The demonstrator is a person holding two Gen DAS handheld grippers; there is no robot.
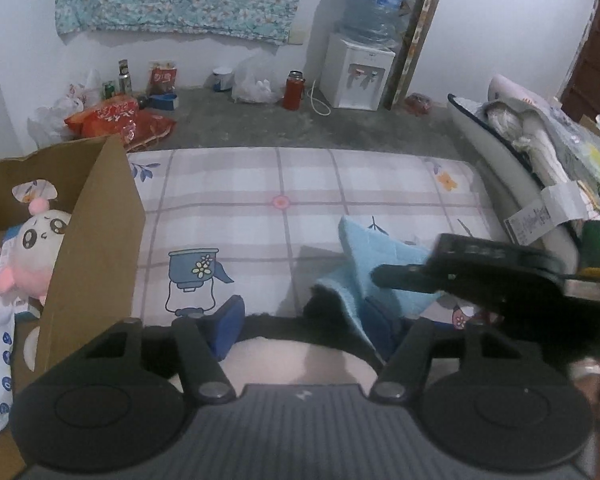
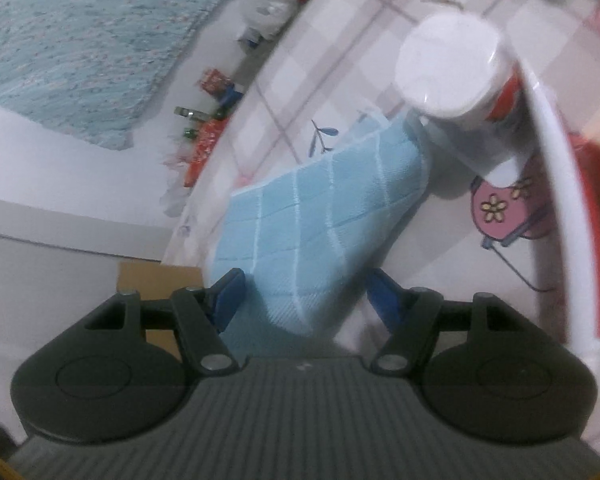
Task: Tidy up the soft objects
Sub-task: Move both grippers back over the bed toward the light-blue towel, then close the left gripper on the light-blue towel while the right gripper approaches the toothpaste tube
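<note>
A plush toy (image 1: 300,346) with black fur and a pale belly fills the gap between the blue pads (image 1: 229,326) of my left gripper (image 1: 304,328), which press into its fur on the checked bedsheet (image 1: 260,208). Just beyond it a light blue towel (image 1: 380,264) stands lifted in a peak, and my right gripper (image 1: 404,280) comes in from the right, shut on it. In the right wrist view the towel (image 2: 320,208) runs between the pads of the right gripper (image 2: 304,300). The towel's lower edge drapes over the left gripper's right pad.
An open cardboard box (image 1: 96,232) stands at the left with a white and pink plush (image 1: 36,248) and tissue packs inside. A white basin (image 1: 496,168) of clutter sits at the right. A white-capped bottle (image 2: 452,68) stands by the basin rim (image 2: 556,200).
</note>
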